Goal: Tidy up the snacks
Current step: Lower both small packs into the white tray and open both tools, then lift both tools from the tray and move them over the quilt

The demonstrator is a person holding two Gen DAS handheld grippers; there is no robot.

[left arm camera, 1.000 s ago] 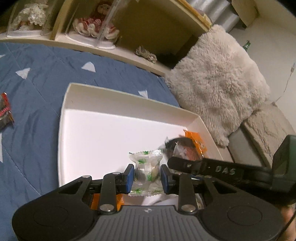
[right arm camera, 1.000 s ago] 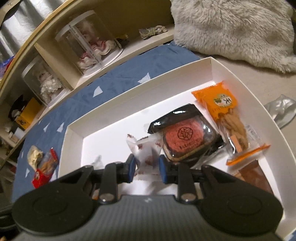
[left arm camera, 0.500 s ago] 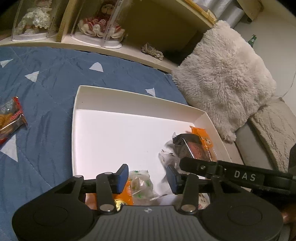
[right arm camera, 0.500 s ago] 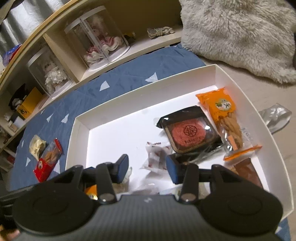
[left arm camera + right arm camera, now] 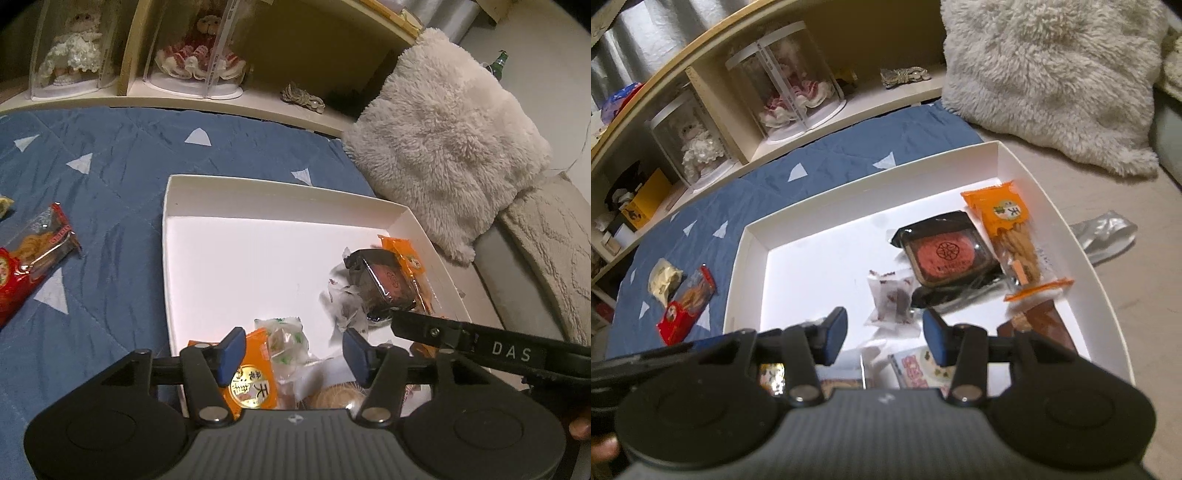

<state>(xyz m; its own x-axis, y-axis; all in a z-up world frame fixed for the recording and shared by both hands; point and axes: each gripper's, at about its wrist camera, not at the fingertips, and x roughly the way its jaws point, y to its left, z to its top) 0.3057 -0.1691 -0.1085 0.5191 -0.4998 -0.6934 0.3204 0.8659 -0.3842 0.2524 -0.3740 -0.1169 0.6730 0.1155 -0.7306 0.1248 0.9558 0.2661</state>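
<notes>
— Left gripper [image 5: 293, 350]?

— Spread wide above the near end of the white box [image 5: 280, 188], nothing held. Green-and-white candy [image 5: 286, 341] lying loose between the blue pads, touching neither, partly on top of an orange packet with a gold seal [image 5: 253, 382]. Round beige pastry [image 5: 338, 397] just behind, mostly hidden by the gripper body.

— And the right gripper [image 5: 884, 332]?

— Also wide apart, also empty. Hanging over the same box, a clear packet with dark red filling [image 5: 892, 295] resting on the box floor just ahead of the pads, clear of both.

— Rest of the box?

— Black-wrapped red cake [image 5: 942, 254] toward the far right, leaning on the clear packet's neighbour side. Long orange packet of twisted biscuits [image 5: 1015, 236] right beside it against the right wall. Brown wrapper [image 5: 1049, 325] nearer in. Pink-printed packet [image 5: 916, 369] under the right gripper, too blurred to read.

— Outside the box?

— Red snack packet [image 5: 687, 306] and a crumpled pale wrapper [image 5: 665, 282] on the blue quilt [image 5: 110, 177], well left of the box. Fluffy cream cushion [image 5: 443, 140] off the far right corner. Two dolls in clear cases [image 5: 199, 48] on the shelf behind. Crinkled silver wrapper [image 5: 1104, 234] on the beige surface right of the box.
</notes>
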